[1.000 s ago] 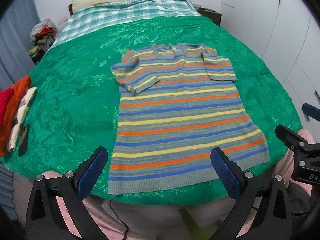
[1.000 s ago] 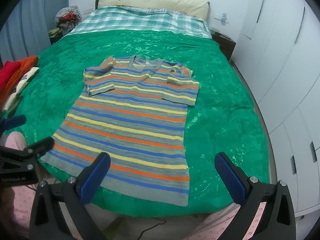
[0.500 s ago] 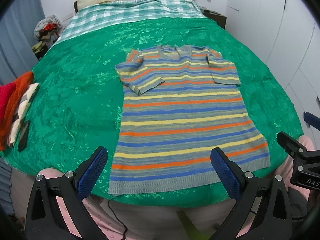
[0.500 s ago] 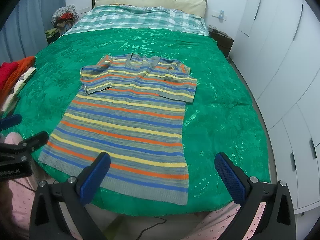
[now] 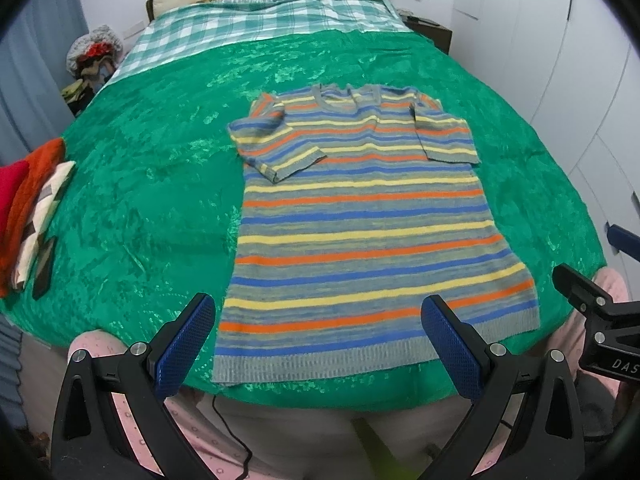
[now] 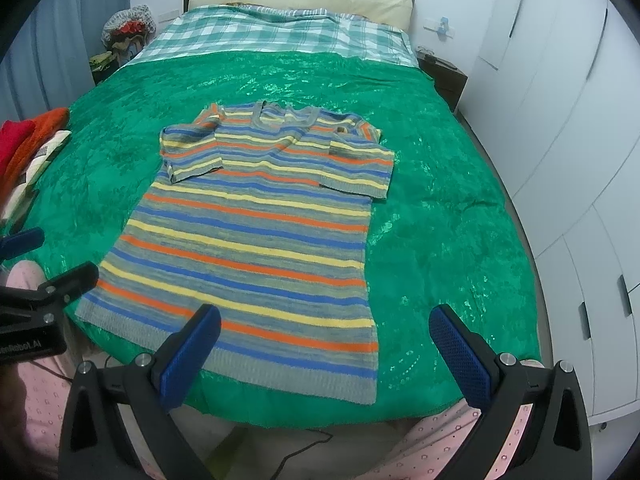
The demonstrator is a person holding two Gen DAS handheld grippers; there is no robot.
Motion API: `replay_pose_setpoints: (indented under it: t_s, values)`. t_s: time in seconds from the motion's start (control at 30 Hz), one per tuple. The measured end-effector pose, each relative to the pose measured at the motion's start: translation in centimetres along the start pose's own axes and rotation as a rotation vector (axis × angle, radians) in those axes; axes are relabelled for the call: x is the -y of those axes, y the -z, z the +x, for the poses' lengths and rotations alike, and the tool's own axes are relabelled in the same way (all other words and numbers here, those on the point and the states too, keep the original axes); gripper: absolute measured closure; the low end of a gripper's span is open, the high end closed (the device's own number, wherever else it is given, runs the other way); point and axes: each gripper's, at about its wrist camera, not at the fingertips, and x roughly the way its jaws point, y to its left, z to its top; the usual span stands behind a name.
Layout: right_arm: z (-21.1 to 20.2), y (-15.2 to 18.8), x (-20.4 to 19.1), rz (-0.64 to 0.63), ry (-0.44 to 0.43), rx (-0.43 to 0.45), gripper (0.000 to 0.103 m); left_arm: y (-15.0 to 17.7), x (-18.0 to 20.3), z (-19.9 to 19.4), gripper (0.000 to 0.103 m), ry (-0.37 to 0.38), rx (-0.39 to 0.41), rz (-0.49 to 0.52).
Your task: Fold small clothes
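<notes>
A striped knit top in grey, blue, yellow and orange lies flat on the green bedspread, hem toward me, both short sleeves folded in over the chest. It also shows in the right wrist view. My left gripper is open and empty, held above the hem at the bed's near edge. My right gripper is open and empty, above the hem's right corner. Each gripper shows at the edge of the other's view.
A stack of folded clothes, red, orange and patterned, sits at the bed's left edge. A checked blanket and pillow lie at the head. White wardrobe doors stand to the right. A cable hangs below the bed edge.
Both grippers have drawn back and risen slightly, so the top sits a little lower and farther in view. The top has not moved. Both grippers stay open.
</notes>
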Motion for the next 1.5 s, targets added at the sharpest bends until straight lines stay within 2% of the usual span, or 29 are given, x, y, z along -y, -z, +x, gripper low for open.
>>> replay_pose_setpoints:
  t_s: [0.17, 0.2, 0.3, 0.33, 0.43, 0.47, 0.5, 0.53, 0.57, 0.6, 0.63, 0.67, 0.7, 0.73, 0.77, 0.9, 1.0, 1.13, 1.27, 1.3, 1.33, 1.37, 1.4, 1.43, 1.5]
  values:
    - [0.0, 0.2, 0.1, -0.002, -0.008, -0.002, 0.0, 0.6, -1.0, 1.5, 0.0, 0.0, -0.017, 0.015]
    - [0.2, 0.3, 0.4, -0.006, -0.025, -0.003, 0.0, 0.9, -1.7, 2.4, 0.0, 0.001, -0.035, 0.011]
    - [1.9, 1.5, 3.3, 0.015, -0.082, -0.041, 0.0, 2.4, -6.5, 6.6, 0.001, -0.024, -0.138, -0.088]
    - [3.3, 2.2, 5.1, 0.054, -0.115, -0.081, 0.0, 3.3, -8.7, 8.1, 0.001, -0.023, -0.166, -0.143]
    - [8.5, 4.4, 8.8, 0.183, -0.248, -0.248, 0.001, 4.7, -11.4, 11.3, 0.002, 0.018, -0.249, -0.222]
    - [10.6, 5.3, 9.6, 0.238, -0.322, -0.306, 0.003, 5.1, -11.6, 12.3, 0.008, 0.042, -0.283, -0.24]
    - [12.0, 5.9, 9.9, 0.277, -0.376, -0.342, 0.01, 5.4, -11.5, 13.0, 0.012, 0.067, -0.31, -0.248]
    - [13.6, 6.6, 9.9, 0.322, -0.438, -0.38, 0.022, 5.6, -11.1, 13.3, 0.016, 0.075, -0.323, -0.232]
    - [15.1, 7.3, 9.9, 0.373, -0.51, -0.421, 0.029, 5.7, -10.4, 13.3, 0.02, 0.053, -0.318, -0.194]
    - [16.0, 7.8, 9.8, 0.412, -0.54, -0.45, 0.037, 5.8, -9.8, 12.9, 0.027, 0.038, -0.309, -0.162]
    - [16.2, 8.0, 9.7, 0.422, -0.545, -0.455, 0.047, 5.9, -9.6, 12.6, 0.047, 0.047, -0.301, -0.148]
    - [16.2, 8.0, 9.5, 0.412, -0.57, -0.448, 0.061, 6.0, -9.4, 12.4, 0.077, 0.077, -0.301, -0.147]
    - [16.0, 7.9, 9.3, 0.403, -0.601, -0.444, 0.099, 6.1, -9.3, 12.3, 0.094, 0.111, -0.308, -0.152]
    - [15.8, 7.8, 9.1, 0.396, -0.602, -0.45, 0.097, 6.2, -9.1, 12.2, 0.099, 0.156, -0.325, -0.162]
    - [15.5, 7.7, 9.1, 0.383, -0.587, -0.453, 0.097, 6.1, -9.3, 12.1, 0.099, 0.148, -0.327, -0.158]
    - [12.5, 7.0, 9.8, 0.301, -0.508, -0.448, 0.098, 6.1, -9.8, 9.7, 0.1, 0.147, -0.32, -0.149]
    - [11.5, 7.3, 10.2, 0.291, -0.48, -0.467, 0.098, 6.5, -10.1, 9.8, 0.1, 0.111, -0.367, -0.145]
    - [14.9, 9.2, 9.8, 0.302, -0.413, -0.555, 0.098, 7.5, -8.9, 12.7, 0.099, 0.023, -0.428, -0.101]
    - [16.7, 9.5, 9.8, 0.34, -0.389, -0.596, 0.098, 7.2, -7.5, 13.3, 0.091, -0.054, -0.44, -0.07]
    - [16.7, 9.3, 9.7, 0.329, -0.383, -0.6, 0.097, 7.0, -7.1, 13.3, 0.086, -0.061, -0.441, -0.059]
    - [16.8, 9.2, 9.5, 0.321, -0.385, -0.603, 0.091, 6.9, -6.8, 13.0, 0.064, -0.077, -0.444, -0.042]
    - [16.6, 9.0, 9.6, 0.314, -0.399, -0.607, 0.087, 6.5, -6.4, 12.7, 0.029, -0.115, -0.447, -0.024]
    - [16.1, 8.9, 9.8, 0.295, -0.403, -0.615, 0.072, 6.3, -6.7, 11.5, 0.019, -0.168, -0.431, -0.007]
    - [15.6, 8.8, 10.2, 0.269, -0.387, -0.622, 0.057, 5.8, -6.9, 10.5, 0.015, -0.19, -0.396, -0.001]
    - [13.7, 7.9, 11.7, 0.213, -0.316, -0.597, 0.053, 4.2, -8.1, 7.5, 0.015, -0.214, -0.3, -0.021]
